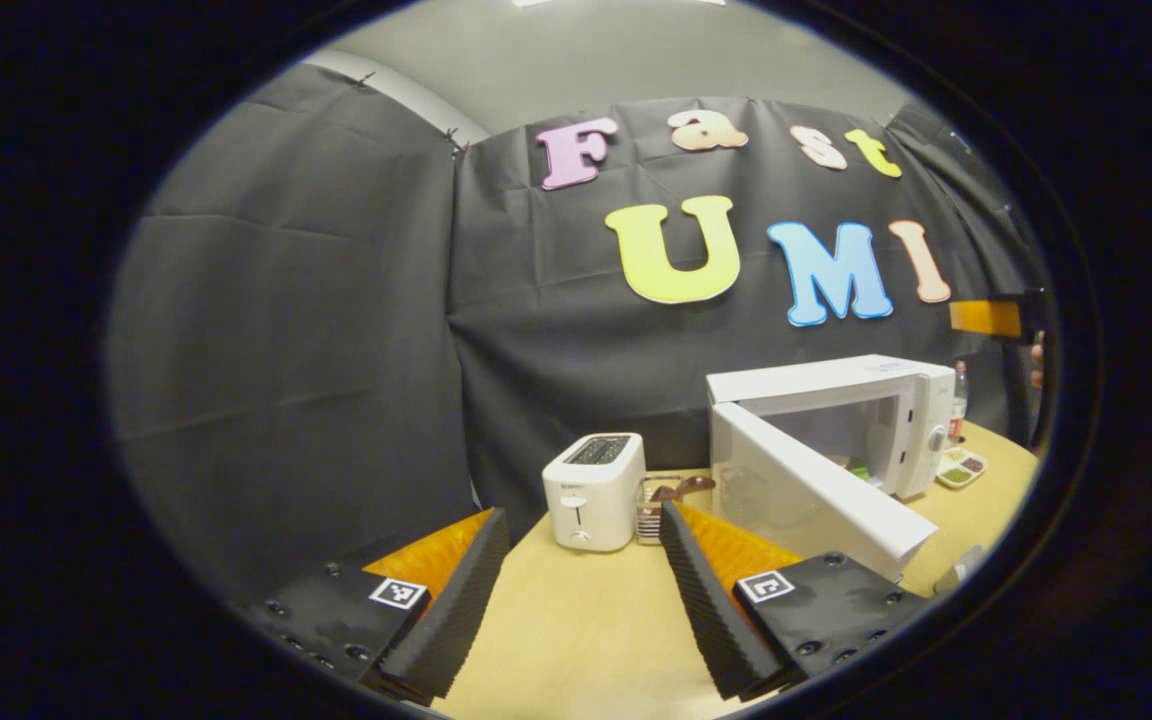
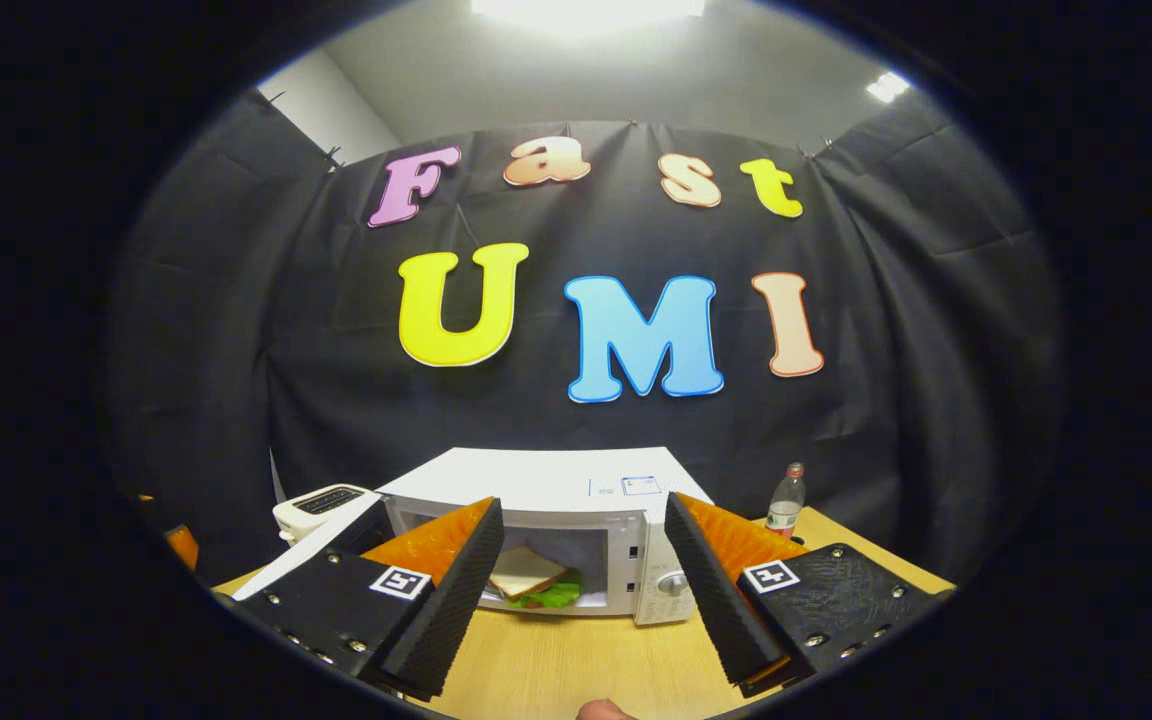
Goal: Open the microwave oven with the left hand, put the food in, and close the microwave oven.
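The sandwich [image 2: 534, 578] with its lettuce sits inside the microwave oven [image 2: 576, 530], seen between and beyond the right gripper [image 2: 584, 570], whose jaws stand spread and hold nothing, likely because the food is delivered. The left gripper [image 1: 584, 580] is also spread and empty, with the open door [image 1: 816, 490] just past its right finger, placed, I judge, to push it shut. A toaster [image 1: 593, 490] stands ahead between its jaws.

Wooden counter [image 1: 576, 620] and what sits on it
A white microwave [image 1: 836, 400] stands far right, door open; a white toaster [image 1: 593, 490] to its left, a small rack [image 1: 651, 510] between them, a bottle [image 2: 786, 500] and a food tray [image 1: 961, 468] to its right.
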The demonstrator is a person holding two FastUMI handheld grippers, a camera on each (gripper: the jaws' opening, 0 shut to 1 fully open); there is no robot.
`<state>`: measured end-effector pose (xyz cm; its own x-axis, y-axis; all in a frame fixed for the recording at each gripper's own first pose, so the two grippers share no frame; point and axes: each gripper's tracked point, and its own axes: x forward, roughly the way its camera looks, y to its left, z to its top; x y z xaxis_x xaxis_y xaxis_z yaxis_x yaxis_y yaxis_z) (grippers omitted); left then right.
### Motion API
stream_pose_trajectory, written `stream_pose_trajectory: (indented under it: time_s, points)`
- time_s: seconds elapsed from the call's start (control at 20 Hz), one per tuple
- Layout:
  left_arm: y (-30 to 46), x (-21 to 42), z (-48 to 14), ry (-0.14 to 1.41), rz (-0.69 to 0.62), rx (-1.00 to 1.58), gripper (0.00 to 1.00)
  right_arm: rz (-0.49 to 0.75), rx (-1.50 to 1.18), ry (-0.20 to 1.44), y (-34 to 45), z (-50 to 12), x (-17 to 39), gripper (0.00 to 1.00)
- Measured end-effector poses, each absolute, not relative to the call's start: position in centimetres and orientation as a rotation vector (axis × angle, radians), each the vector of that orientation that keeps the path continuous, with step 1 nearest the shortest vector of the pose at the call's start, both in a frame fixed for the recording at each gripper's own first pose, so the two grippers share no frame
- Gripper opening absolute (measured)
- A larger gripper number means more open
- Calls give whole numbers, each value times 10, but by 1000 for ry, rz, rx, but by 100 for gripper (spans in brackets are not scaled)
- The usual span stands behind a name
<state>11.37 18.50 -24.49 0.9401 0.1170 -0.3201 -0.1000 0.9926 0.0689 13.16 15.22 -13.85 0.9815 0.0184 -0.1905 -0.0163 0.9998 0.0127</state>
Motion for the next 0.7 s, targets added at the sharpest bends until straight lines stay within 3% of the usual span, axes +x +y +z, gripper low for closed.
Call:
stream_pose_trajectory:
  time_s: [0.1,0.15,0.25,0.3,0.5,0.55,0.6,0.65,0.7]
  points:
    - [175,107,-253,343,104,50,97,27,10,176,143,-125,119,98]
    - [170,103,-257,351,98,49,89,32,13,169,137,-120,111,98]
    - [161,97,-266,369,92,44,84,32,18,160,123,-109,99,98]
    - [154,96,-268,378,84,36,72,32,23,156,118,-105,95,98]
    - [118,85,-301,482,1,-28,45,23,31,139,92,-89,80,98]
    - [112,86,-306,488,-4,-24,42,18,28,136,85,-87,76,98]
    - [111,86,-310,489,-2,-16,32,14,28,138,78,-86,72,98]
    - [111,81,-308,488,23,1,31,13,31,139,73,-87,67,98]
    - [110,83,-307,482,23,1,18,11,31,142,68,-86,63,98]
